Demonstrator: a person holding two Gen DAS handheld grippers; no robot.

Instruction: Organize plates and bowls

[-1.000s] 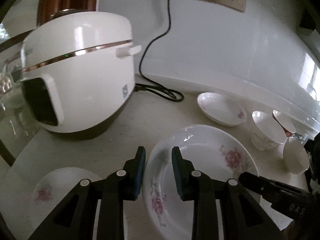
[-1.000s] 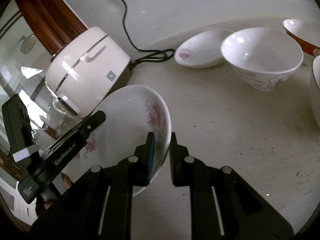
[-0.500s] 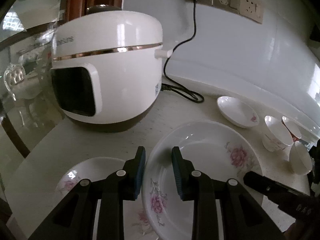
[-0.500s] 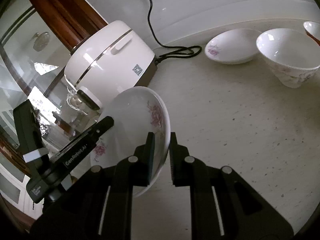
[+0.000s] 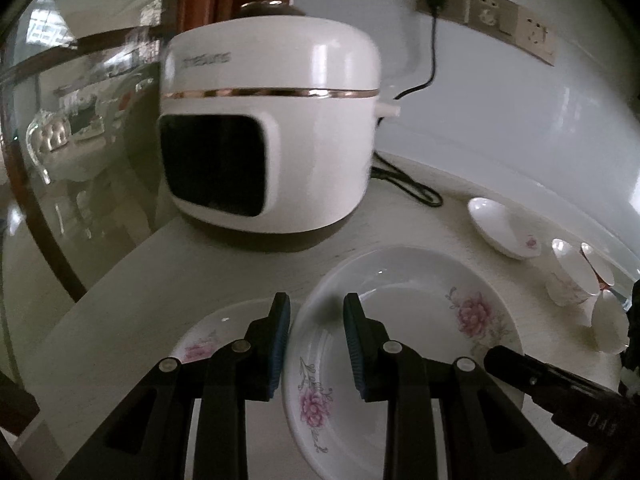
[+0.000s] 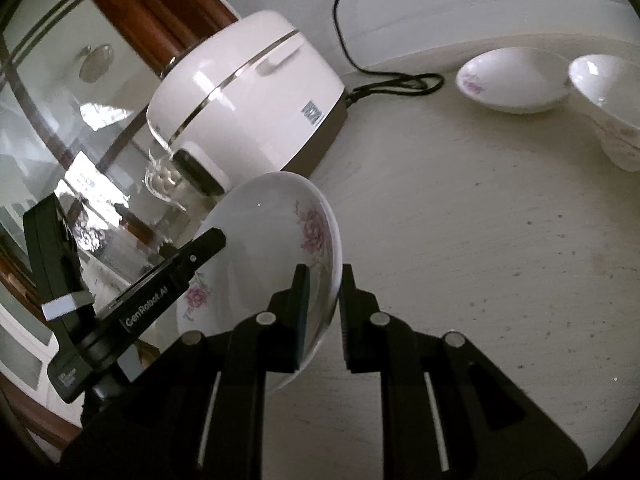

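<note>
A large deep white plate with pink flowers (image 5: 420,320) hangs above the counter, carried between both grippers. My left gripper (image 5: 316,340) is shut on its near left rim, blue pads either side of the edge. The right gripper (image 6: 324,300) is shut on the opposite rim, with the plate (image 6: 264,240) tilted in that view. A second floral plate (image 5: 208,344) lies on the counter just below and left of the left gripper. Further right rest a small floral dish (image 5: 504,228) and several white bowls (image 5: 568,276). The right view shows the dish (image 6: 508,80) and one bowl (image 6: 604,96).
A white rice cooker (image 5: 272,132) stands at the back left, its black cord (image 5: 408,188) running to wall sockets (image 5: 488,8). A glass partition with a wooden frame (image 5: 72,160) bounds the counter's left end. Speckled counter (image 6: 480,260) stretches to the right.
Both grippers have carried the large plate leftward toward the cooker end of the counter. The second plate on the counter has come further into view under the left gripper.
</note>
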